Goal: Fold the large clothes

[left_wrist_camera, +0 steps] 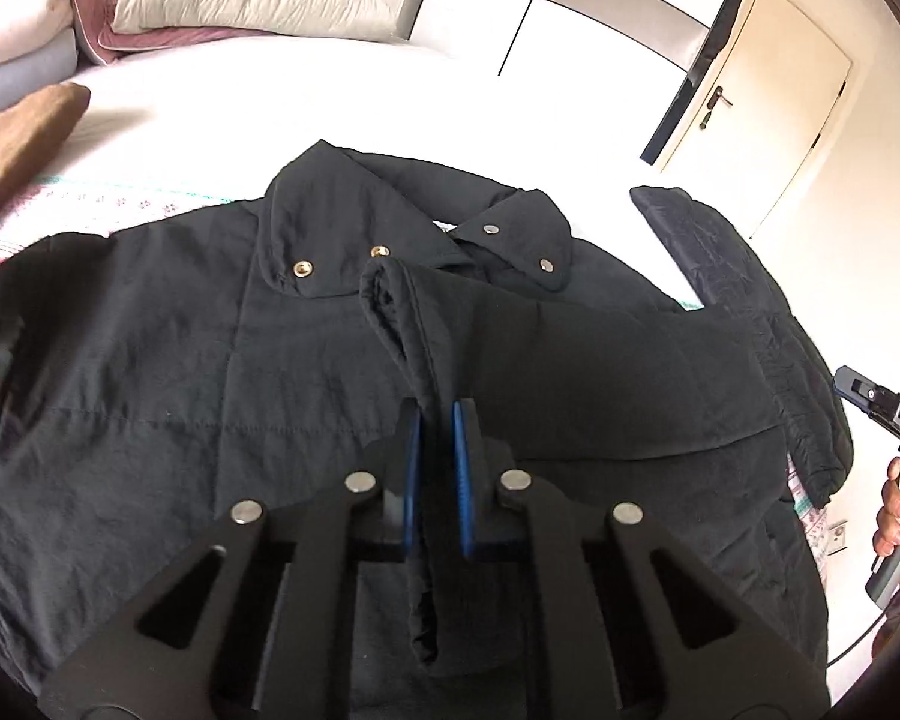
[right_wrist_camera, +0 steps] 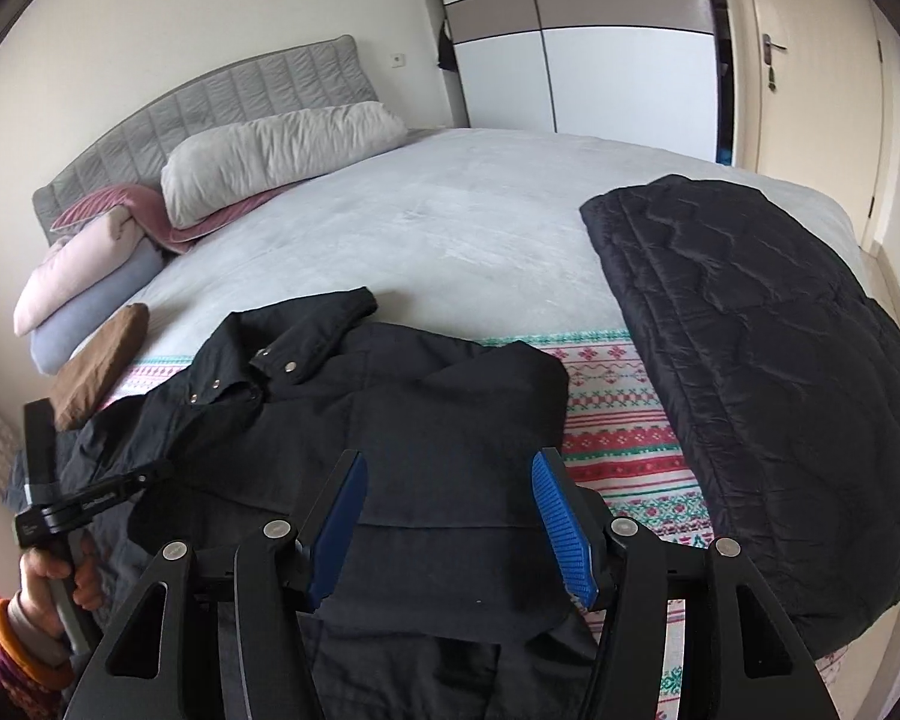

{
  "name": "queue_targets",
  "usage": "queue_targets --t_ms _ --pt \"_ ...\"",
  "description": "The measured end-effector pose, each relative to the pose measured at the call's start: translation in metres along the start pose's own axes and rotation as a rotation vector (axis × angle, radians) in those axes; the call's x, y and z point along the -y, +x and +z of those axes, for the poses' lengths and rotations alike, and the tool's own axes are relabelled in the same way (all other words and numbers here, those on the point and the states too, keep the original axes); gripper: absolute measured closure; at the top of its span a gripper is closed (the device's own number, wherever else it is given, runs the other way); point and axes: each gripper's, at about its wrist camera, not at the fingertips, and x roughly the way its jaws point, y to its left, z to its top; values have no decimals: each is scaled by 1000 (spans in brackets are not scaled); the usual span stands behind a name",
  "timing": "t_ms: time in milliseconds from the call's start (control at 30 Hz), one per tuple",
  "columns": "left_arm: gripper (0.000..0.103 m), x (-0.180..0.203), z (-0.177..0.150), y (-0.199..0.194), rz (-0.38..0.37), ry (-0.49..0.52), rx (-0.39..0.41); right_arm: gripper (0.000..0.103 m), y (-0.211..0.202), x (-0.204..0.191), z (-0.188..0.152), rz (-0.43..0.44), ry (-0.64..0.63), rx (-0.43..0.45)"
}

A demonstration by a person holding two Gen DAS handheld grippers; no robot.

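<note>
On the bed the black jacket lies spread near, left gripper fingers pinching its folded-in sleeve, right gripper fingers spread above it; the thick sleeve may slip out mid-fold.

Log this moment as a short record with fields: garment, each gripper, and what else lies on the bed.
garment: black jacket spread on the bed, collar toward the headboard, one sleeve folded across the front
left gripper: shut on a fold of the jacket's sleeve cuff
right gripper: open, above the jacket, holding nothing
beside it: dark quilted coat, already folded
other items: patterned blanket under the jacket, brown cushion, pillows
</note>
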Motion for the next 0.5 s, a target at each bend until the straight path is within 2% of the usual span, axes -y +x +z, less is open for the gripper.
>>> queue_targets --t_ms 67,100,167,233,300,433,500 --pt "87 2 1 8 83 36 -44 45 19 10 1 4 43 -18" --pt "87 1 2 6 115 50 -27 45 30 15 3 3 66 -29" --pt "85 -2 4 -3 126 67 32 45 57 23 7 12 114 -57" --pt "85 -2 8 -13 108 72 90 45 86 36 14 36 180 -86" --pt "85 6 12 -14 61 104 115 45 108 54 18 65 293 -96" --pt "85 27 16 13 2 166 85 45 142 93 14 283 583 -117" --pt "85 33 14 31 -19 170 51 46 155 103 11 311 647 -138"
